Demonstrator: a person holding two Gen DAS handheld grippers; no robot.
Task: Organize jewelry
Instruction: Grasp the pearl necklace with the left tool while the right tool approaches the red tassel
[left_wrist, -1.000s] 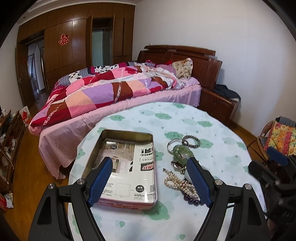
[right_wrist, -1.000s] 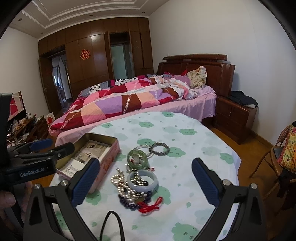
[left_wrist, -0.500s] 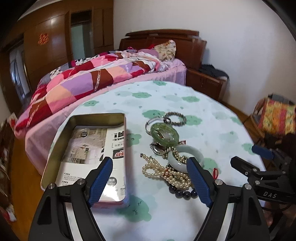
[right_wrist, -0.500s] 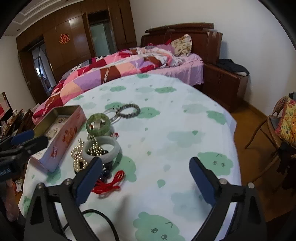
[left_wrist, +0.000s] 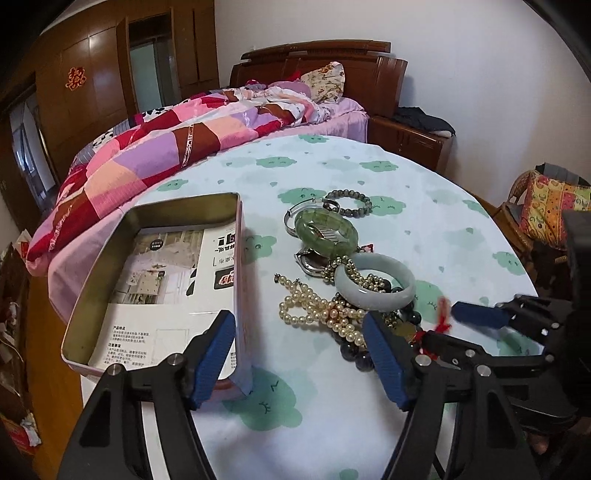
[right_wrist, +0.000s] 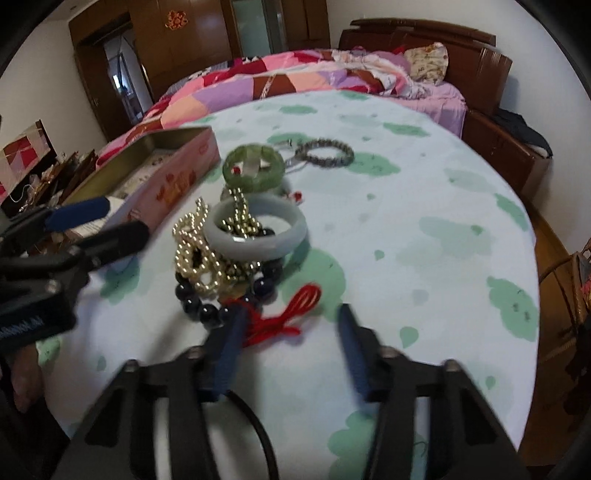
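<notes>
Left wrist: left gripper (left_wrist: 301, 354) spread, closing slightly, astride the tin (left_wrist: 155, 280) wall, probably steadying it; jewelry pile (left_wrist: 343, 288) at 1 o'clock of it.
Right wrist: right gripper (right_wrist: 290, 347) closing around the red cord (right_wrist: 291, 314), not pinching yet; pile at 12, tin (right_wrist: 173, 177) at 10.

Under my jaws a matt printed cloth on the bench (left_wrist: 424, 177), a dull metal tin (left_wrist: 155, 221) lined with glossy paper, a smooth pale bangle (left_wrist: 375, 282), lustrous pearl beads (left_wrist: 314, 310), red cord (right_wrist: 291, 314), far polished wood headboard (left_wrist: 369, 70)
</notes>
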